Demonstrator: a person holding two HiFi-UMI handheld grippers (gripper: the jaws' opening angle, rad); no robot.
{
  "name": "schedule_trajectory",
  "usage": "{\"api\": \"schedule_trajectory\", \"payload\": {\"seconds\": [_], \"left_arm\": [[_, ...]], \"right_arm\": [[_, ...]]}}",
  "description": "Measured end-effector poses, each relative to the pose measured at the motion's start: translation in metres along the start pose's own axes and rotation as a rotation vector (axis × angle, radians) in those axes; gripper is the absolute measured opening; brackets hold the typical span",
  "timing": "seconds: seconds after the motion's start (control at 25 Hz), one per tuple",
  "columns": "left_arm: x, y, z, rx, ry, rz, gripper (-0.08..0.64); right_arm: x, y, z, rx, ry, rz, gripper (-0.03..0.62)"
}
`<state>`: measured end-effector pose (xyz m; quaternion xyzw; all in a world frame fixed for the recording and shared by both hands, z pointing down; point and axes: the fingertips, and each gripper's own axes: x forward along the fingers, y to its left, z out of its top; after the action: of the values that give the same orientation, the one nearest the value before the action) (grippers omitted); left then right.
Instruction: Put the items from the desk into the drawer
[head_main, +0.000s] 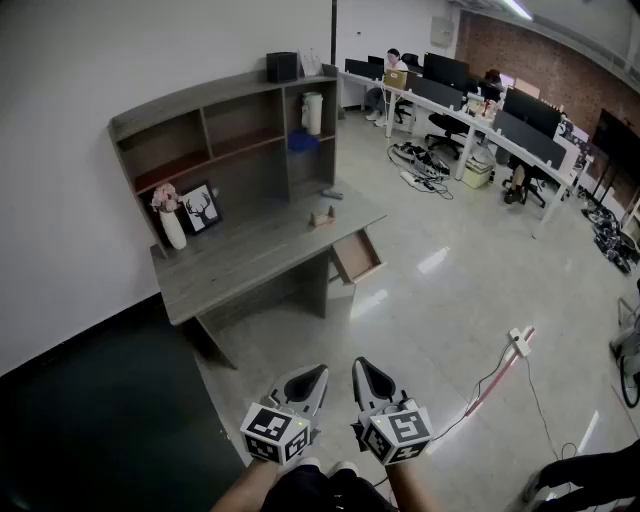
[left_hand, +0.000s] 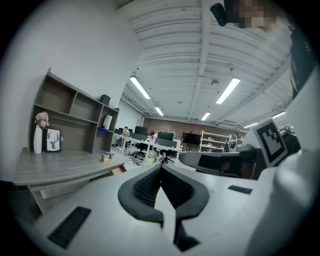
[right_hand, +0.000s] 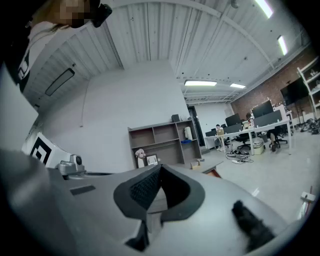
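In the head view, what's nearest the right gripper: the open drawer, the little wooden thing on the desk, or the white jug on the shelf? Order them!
From the right gripper:
1. Open drawer, sticking out at the right end of the desk.
2. Little wooden thing, on the desk just behind the drawer.
3. White jug, up in the right compartment of the shelf.

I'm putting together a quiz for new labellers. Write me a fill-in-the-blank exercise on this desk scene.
1. The drawer at the right end of the desk stands ____.
2. The framed picture beside the vase shows a ____.
3. The flowers in the vase are ____.
4. The left tongs and right tongs are both ____, with nothing between them.

Missing words: open; deer; pink; shut.
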<state>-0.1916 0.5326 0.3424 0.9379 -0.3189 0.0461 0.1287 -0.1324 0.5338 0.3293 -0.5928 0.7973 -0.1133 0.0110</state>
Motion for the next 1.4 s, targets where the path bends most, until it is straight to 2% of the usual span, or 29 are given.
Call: {"api": "schedule_trajectory", "payload": {"seconds": [0.2,0.52,0.84,1.04,1.2,1.4], "left_arm": [[-0.009,0.000,0.002,-0.010,0.003,-0.027,0.011],[-0.021,0.014,-0.002,0.004,0.007,-0.075,0.011],[-0.014,0.026,-0.011,0.010,0.037,-0.108,0.011],[-0.002,0.036,-0.005,0.028,0.030,-0.089,0.011],[0.012,0.053,0.000,0.045,0.006,-0.035,0.011],[0.042,0.067,0.002,0.022,0.011,-0.012,0.011]], "right_arm": [[-0.006,0.012,-0.003,0.026,0.004,-0.027,0.011],[-0.006,0.016,-0.012,0.029,-0.008,-0.120,0.011],[0.007,0.007,-0.018,0.034,-0.013,-0.148,0.012],[0.024,-0.001,-0.014,0.048,-0.023,-0.143,0.014],[0.040,-0.012,-0.017,0.048,-0.022,-0.145,0.012],[0.061,-0.041,-0.019,0.067,-0.021,-0.162,0.012]]}}
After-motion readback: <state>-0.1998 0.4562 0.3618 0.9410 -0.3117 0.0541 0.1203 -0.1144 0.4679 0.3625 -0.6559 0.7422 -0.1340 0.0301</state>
